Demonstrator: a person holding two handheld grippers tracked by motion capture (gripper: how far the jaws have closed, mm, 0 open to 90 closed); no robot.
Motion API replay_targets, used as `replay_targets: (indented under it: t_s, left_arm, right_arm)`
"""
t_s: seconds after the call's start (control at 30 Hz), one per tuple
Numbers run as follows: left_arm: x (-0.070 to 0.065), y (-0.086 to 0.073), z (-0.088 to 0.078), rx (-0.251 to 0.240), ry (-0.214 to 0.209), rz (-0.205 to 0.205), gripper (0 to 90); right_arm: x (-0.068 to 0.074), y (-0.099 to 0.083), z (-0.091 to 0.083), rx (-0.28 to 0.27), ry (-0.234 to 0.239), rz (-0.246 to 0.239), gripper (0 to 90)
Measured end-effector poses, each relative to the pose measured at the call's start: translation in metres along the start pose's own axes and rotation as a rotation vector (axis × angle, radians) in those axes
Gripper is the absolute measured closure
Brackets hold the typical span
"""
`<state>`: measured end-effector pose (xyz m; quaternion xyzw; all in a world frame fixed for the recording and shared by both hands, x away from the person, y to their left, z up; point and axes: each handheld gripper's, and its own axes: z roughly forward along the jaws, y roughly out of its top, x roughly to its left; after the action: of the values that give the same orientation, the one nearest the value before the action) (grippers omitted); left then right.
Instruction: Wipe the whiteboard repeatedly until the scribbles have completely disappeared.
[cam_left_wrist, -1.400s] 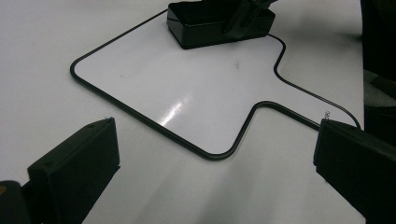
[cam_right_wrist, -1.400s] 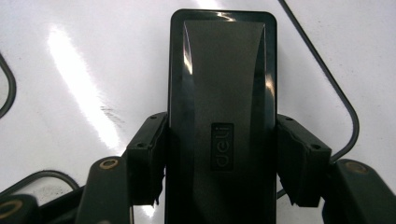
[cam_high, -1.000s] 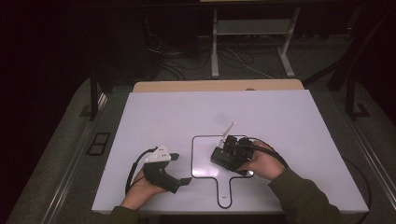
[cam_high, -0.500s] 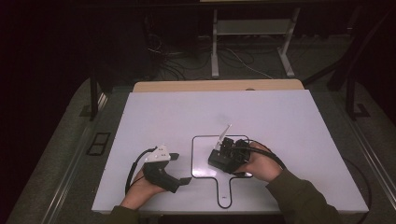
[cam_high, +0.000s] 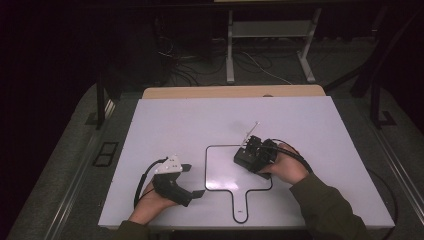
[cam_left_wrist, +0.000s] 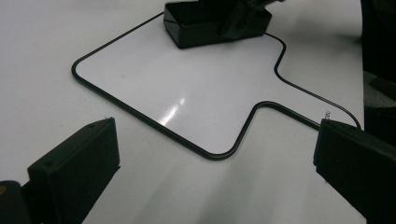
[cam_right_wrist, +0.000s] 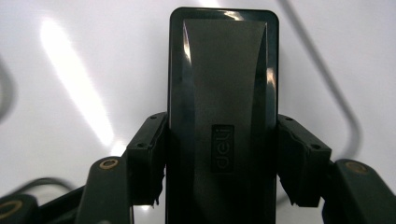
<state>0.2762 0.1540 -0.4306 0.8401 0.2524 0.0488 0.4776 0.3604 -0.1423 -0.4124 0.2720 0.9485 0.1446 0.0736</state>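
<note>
While the left claw (cam_high: 194, 180) lies idle on the white counter (cam_high: 200, 120), the right claw (cam_high: 247, 157) works a black eraser (cam_high: 244, 161) over a small whiteboard (cam_high: 222, 172). The board is paddle-shaped with a thin black rim and lies flat near the person's edge of the counter, its handle pointing toward them.

In the right gripper view, the right claw (cam_right_wrist: 223, 158) is clenched on the eraser (cam_right_wrist: 223, 93), one pad pressed to each long side, and the word "deli" is stamped on the eraser's top. The eraser sits flat on the upper right part of the board. In the left gripper view, the left claw (cam_left_wrist: 215, 163) is released with nothing between its pads, and it looks across the glossy board (cam_left_wrist: 187, 79) to the eraser (cam_left_wrist: 215, 21) at the far side.

Over the last second the eraser has slid a little toward the person and then back out toward the board's far right corner, while the left hand has kept its place. That reads as a wiping stroke, so the erasing is probably under way.

The bare part of the board looks clean. The high view is dim, though, and faint marks near or under the eraser may be there without showing.
</note>
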Motion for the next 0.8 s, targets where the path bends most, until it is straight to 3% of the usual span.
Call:
replay_targets:
  t_s: [0.1, 0.2, 0.33, 0.5, 0.8]
  left_arm:
    - [0.0, 0.0, 0.001, 0.002, 0.0, 0.001, 0.0]
    - [-0.001, 0.001, 0.001, 0.005, -0.003, 0.005, 0.0]
    - [-0.001, 0.001, 0.001, 0.001, -0.002, 0.004, 0.0]
    - [-0.001, 0.001, 0.001, 0.003, -0.002, 0.005, 0.0]
    - [-0.001, 0.001, 0.002, 0.01, -0.003, 0.009, 0.0]
  right_arm:
    - [0.016, 0.003, 0.0, -0.01, 0.05, -0.031, 38.9]
    - [0.03, 0.006, 0.0, -0.012, 0.079, -0.091, 38.8]
    - [0.042, 0.008, -0.001, -0.021, 0.111, -0.107, 38.9]
    - [0.029, 0.004, -0.001, -0.024, 0.115, -0.102, 38.9]
    - [0.011, -0.001, 0.0, -0.031, 0.125, -0.034, 38.8]
